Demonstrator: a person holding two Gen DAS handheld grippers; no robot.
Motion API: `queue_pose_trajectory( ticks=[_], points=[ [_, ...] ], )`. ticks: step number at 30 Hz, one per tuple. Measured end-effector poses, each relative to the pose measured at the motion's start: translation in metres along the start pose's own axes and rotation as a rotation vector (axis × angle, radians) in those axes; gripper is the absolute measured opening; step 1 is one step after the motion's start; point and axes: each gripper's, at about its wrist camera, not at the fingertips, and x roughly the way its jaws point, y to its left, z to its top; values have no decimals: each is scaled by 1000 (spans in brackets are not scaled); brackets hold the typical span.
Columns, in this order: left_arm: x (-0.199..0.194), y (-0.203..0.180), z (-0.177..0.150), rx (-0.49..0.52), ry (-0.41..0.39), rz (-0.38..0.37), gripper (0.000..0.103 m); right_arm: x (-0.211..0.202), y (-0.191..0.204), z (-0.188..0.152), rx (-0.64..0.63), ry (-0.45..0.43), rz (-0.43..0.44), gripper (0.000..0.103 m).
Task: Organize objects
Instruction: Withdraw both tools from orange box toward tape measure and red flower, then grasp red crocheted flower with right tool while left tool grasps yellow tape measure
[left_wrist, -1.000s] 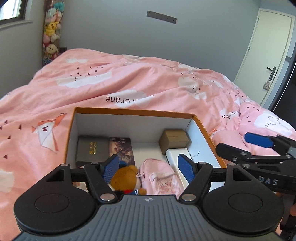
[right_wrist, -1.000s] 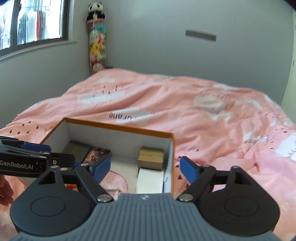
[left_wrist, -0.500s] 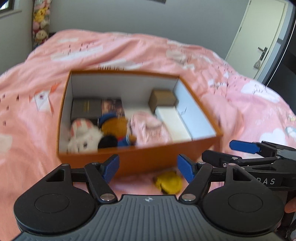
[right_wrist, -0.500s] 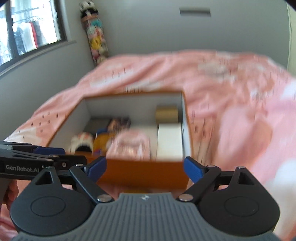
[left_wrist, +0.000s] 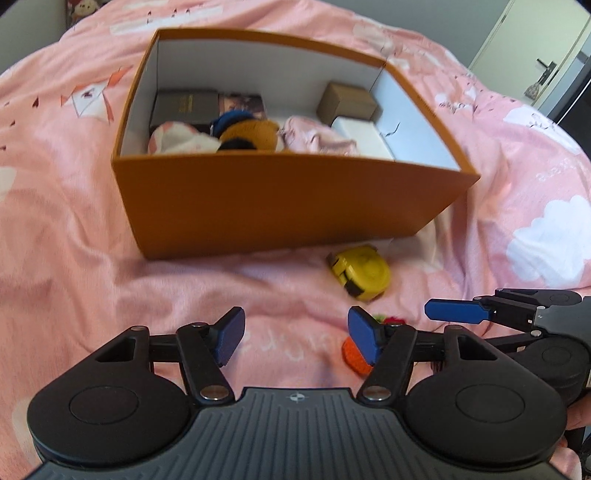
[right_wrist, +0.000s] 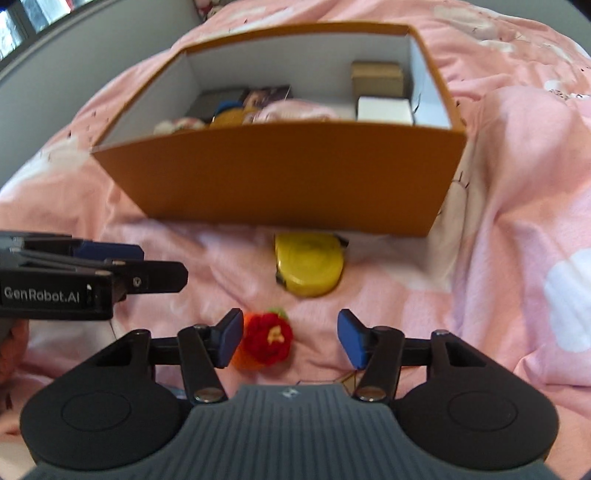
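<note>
Before the orange box (right_wrist: 288, 181), both hand-held grippers tilt steeply downward, jaws apart.

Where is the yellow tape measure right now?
The yellow tape measure lies on the pink bedspread just outside the orange box, near its front wall, beyond the red knitted flower.

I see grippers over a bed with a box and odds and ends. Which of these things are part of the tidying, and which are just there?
Part of the job:
- orange box, already holding plush toys and small boxes
- yellow tape measure on the bedding
- red crocheted flower
- left gripper and right gripper, both open

Just there:
- pink duvet
- door
</note>
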Motion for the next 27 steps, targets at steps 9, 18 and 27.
queue_pose_trajectory(
  ticks=[9,18,27],
  points=[
    [6,1,-1,0,27,0,75,21,1,0,-8,61,110,50],
    [10,-13,3,57,23,-61,75,18,-3,3,24,66,147,38],
    [43,-36,23,-37,72,-127,75,-23,-50,21,21,-110,-159,38]
  ],
)
